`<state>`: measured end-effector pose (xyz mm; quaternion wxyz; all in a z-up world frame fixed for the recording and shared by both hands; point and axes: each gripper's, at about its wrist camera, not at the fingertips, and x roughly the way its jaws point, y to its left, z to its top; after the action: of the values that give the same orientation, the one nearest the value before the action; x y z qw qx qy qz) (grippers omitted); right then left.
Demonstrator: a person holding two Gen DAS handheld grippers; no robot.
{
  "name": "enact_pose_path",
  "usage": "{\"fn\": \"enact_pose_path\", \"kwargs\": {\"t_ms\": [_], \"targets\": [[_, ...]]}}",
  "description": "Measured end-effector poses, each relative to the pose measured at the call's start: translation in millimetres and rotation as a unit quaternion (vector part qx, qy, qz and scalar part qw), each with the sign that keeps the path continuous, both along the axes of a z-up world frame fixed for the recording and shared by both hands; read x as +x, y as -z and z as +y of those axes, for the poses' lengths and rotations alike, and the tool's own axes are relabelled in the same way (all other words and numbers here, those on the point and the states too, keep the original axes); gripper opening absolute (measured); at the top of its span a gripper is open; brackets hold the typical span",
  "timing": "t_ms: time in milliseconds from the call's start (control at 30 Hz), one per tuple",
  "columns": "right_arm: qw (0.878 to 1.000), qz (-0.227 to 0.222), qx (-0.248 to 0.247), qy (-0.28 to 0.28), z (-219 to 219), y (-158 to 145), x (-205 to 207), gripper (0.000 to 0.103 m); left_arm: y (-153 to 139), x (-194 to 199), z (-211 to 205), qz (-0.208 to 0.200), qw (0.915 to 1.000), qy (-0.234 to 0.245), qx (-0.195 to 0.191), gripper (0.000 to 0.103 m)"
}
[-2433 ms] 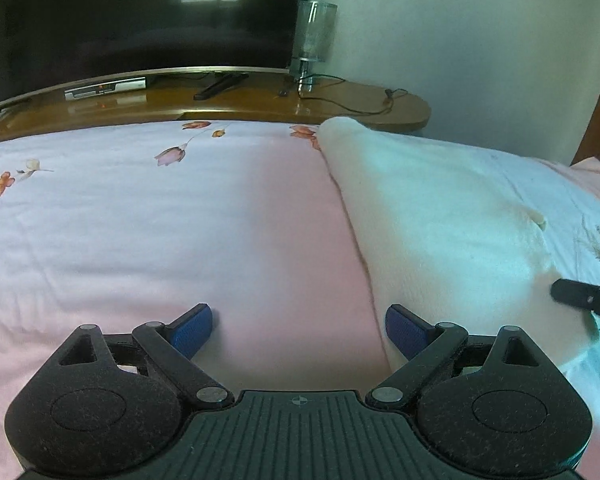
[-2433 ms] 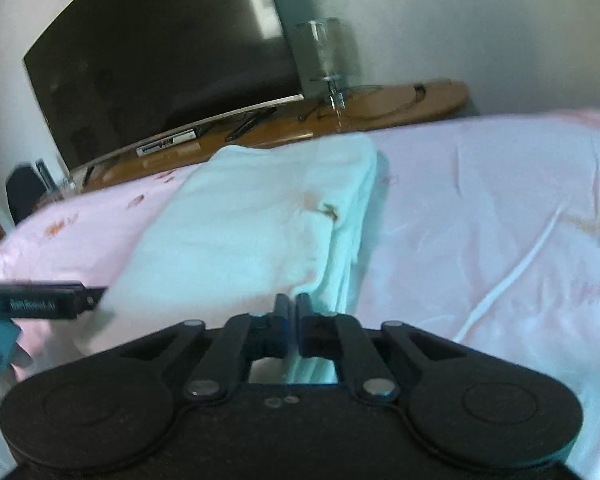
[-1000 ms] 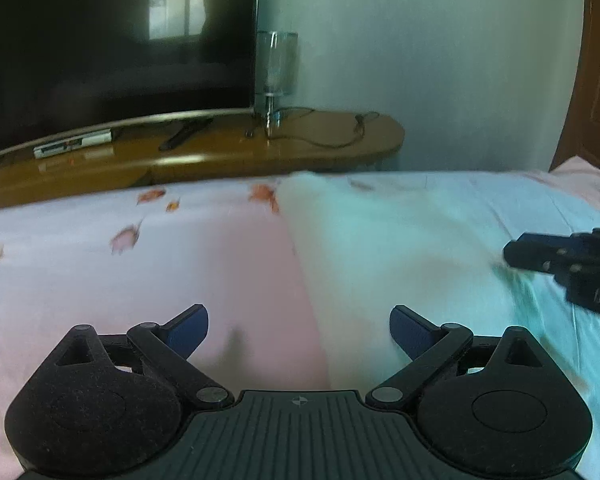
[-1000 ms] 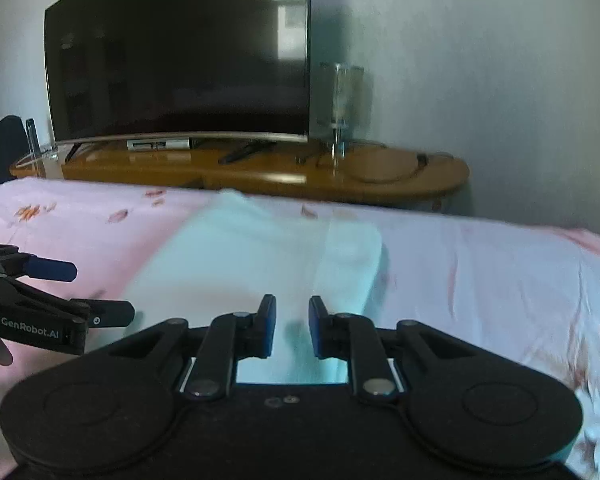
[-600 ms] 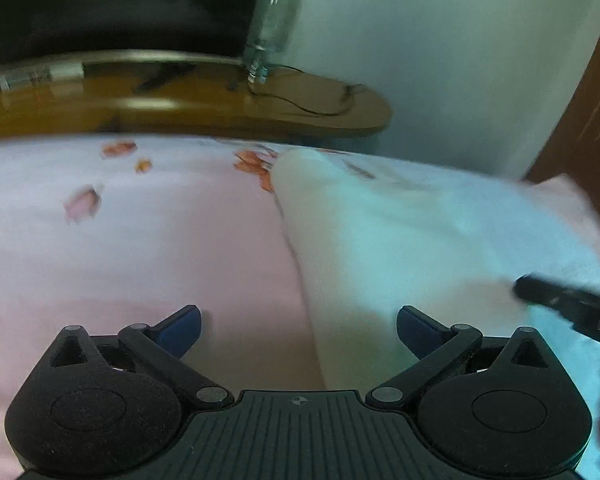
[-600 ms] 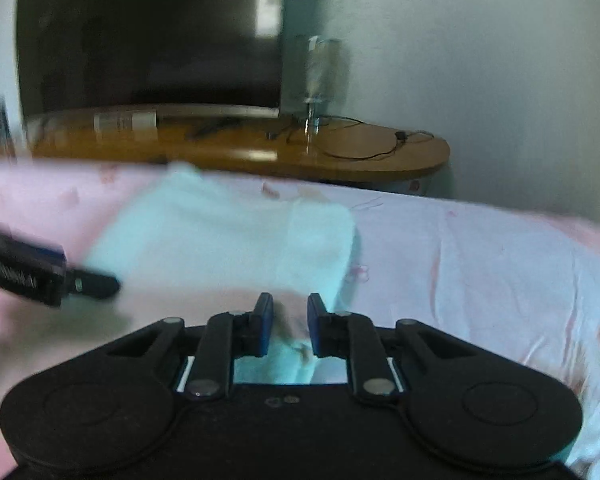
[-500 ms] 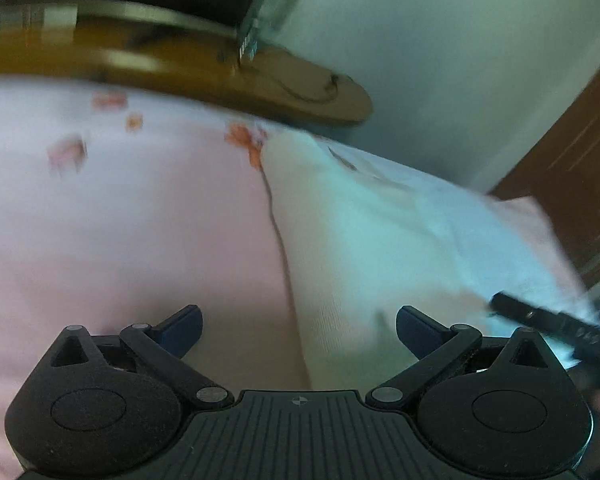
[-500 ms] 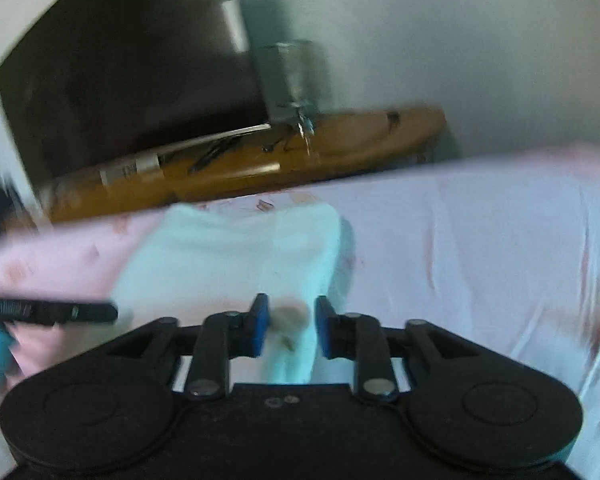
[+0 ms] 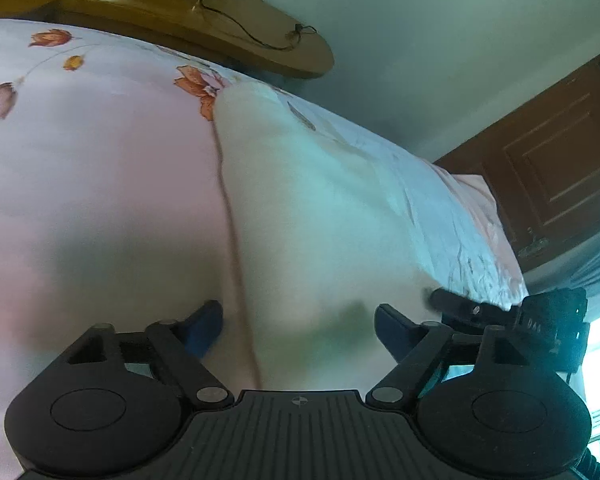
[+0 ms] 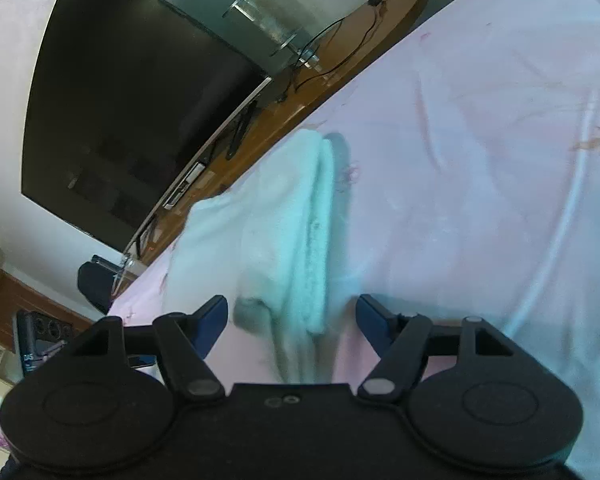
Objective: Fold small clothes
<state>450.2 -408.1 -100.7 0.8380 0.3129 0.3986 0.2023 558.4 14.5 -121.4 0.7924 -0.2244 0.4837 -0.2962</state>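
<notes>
lying folded on the pink floral bedsheet (image 9: 80, 184), the white garment (image 9: 320, 216) runs as a long strip away from both cameras toward the wooden tv stand (image 9: 220, 20), its near end right in front of the grippers. in the right wrist view its right side shows as stacked layers (image 10: 316, 240), so several thicknesses meet at that edge.

the main risk i judge from here is a partial grab. the left gripper (image 9: 298, 328) has its jaws closing around the garment's left near edge; if its blue pads do not go under all the layers, or catch the sheet beneath as well, a lift would peel the fold apart or drag the bedding up with it. the right gripper (image 10: 290, 320) has its jaws opening with the thick layered edge between them and nothing pinched yet, so a mistimed close could take only the top ply and skew the next fold. the two grippers also sit close together in the left wrist view, where the right gripper shows just beside the left's right finger (image 9: 396, 332), so they could knock each other.

both grippers point down at a slant toward the bed, each rolled to one side, so the room looks tilted in both views.
</notes>
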Motion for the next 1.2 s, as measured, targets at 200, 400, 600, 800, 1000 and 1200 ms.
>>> {"fn": "enact_pose_path", "kwargs": {"t_ms": [200,400,600,800,1000,1200], "targets": [[0.998,0.003,-0.025,-0.051,16.7,-6.5,13.9,0.065,9.8,2.3,0.1,0.016,0.9984,0.038,-0.037,0.069],[0.998,0.010,0.029,-0.055,-1.8,3.7,18.1,0.054,32.1,20.5,14.9,0.046,0.9929,0.002,-0.110,0.051],[0.999,-0.004,-0.009,-0.046,10.0,-1.1,15.6,0.043,5.4,8.6,-23.5,-0.012,0.9998,0.015,0.007,0.050],[0.983,-0.052,-0.173,-0.024,56.9,-26.1,-0.1,0.035,-20.0,-14.5,-79.7,-0.108,0.9827,0.002,0.151,0.042],[0.960,-0.093,-0.263,0.004,104.5,-52.8,-23.6,0.031,-56.5,-45.9,-86.7,-0.157,0.9642,-0.009,0.213,0.035],[0.956,-0.133,-0.260,-0.037,149.1,-89.2,-58.3,0.031,-104.4,-84.9,-27.1,-0.179,0.9543,-0.046,0.235,0.035]]}}
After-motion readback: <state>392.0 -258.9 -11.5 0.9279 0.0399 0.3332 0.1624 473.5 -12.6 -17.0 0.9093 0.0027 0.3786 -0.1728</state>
